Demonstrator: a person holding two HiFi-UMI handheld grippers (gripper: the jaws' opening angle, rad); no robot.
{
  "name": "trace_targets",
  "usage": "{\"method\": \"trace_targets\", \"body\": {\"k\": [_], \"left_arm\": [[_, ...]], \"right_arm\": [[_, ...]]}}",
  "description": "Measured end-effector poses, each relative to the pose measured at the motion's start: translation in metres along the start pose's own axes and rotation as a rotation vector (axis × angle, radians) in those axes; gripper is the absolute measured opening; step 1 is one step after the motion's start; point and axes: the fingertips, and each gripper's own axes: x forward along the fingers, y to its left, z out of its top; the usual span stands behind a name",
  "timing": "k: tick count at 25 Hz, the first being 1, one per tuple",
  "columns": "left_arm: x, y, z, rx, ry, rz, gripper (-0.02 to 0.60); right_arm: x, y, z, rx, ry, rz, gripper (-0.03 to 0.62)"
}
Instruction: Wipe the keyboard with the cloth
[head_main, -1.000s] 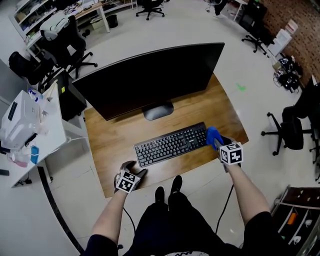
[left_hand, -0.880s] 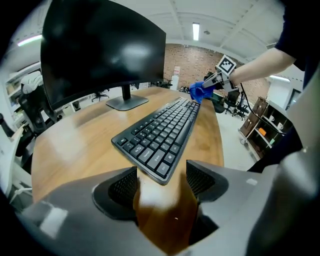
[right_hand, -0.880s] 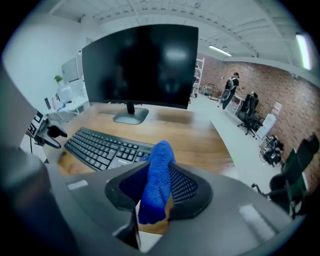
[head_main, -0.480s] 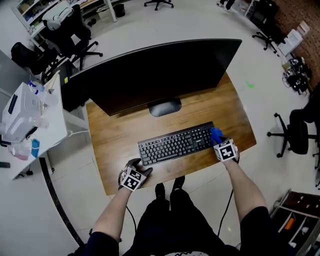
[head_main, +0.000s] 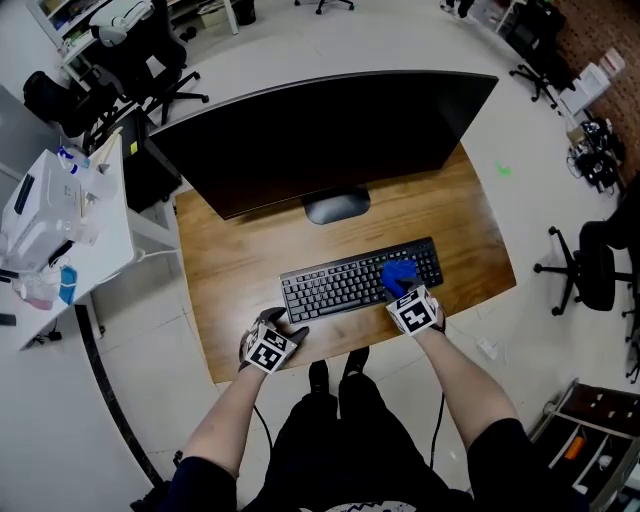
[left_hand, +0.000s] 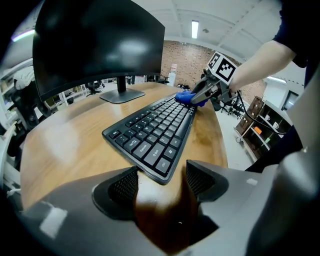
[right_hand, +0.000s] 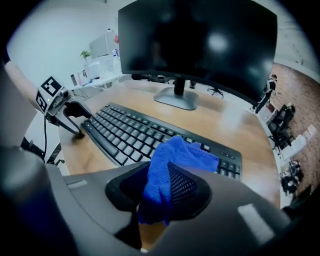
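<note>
A black keyboard (head_main: 340, 282) lies across the wooden desk (head_main: 230, 260) in front of the monitor. My right gripper (head_main: 405, 292) is shut on a blue cloth (head_main: 398, 274), which rests on the keys toward the keyboard's right part. In the right gripper view the cloth (right_hand: 175, 160) bunches between the jaws and drapes onto the keyboard (right_hand: 125, 132). My left gripper (head_main: 285, 330) stands open at the keyboard's near left corner. In the left gripper view that corner of the keyboard (left_hand: 155, 127) sits just ahead of the gap between the jaws.
A wide dark monitor (head_main: 320, 140) on a round foot (head_main: 338, 207) stands behind the keyboard. The desk's front edge lies close under both grippers. A white side table (head_main: 60, 240) with clutter stands at the left, and office chairs (head_main: 590, 265) sit around.
My right gripper has carried the cloth leftward from the keyboard's right end onto the keys. The left gripper has moved in to the keyboard's left front corner.
</note>
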Motion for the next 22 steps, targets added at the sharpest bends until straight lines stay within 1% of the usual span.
{"method": "trace_targets", "body": {"k": [3,11,14,17,19,22], "left_arm": [[0.001,0.000,0.000,0.003,0.000,-0.005,0.301],[0.000,0.000,0.000,0.000,-0.012,0.004,0.302],[0.001,0.000,0.000,0.002,-0.007,0.009,0.304],[0.001,0.001,0.000,0.002,-0.003,0.012,0.304],[0.001,0.002,0.001,0.007,-0.006,0.017,0.304],[0.001,0.001,0.001,0.013,-0.002,0.012,0.304]], "right_arm": [[0.007,0.038,0.017,-0.014,-0.026,0.056,0.112],[0.020,0.129,0.045,-0.130,-0.056,0.196,0.112],[0.023,0.157,0.049,-0.220,-0.046,0.230,0.110],[0.025,0.187,0.054,-0.295,-0.048,0.311,0.110],[0.022,0.193,0.059,-0.290,-0.070,0.331,0.110],[0.010,0.169,0.067,-0.186,-0.141,0.287,0.110]]}}
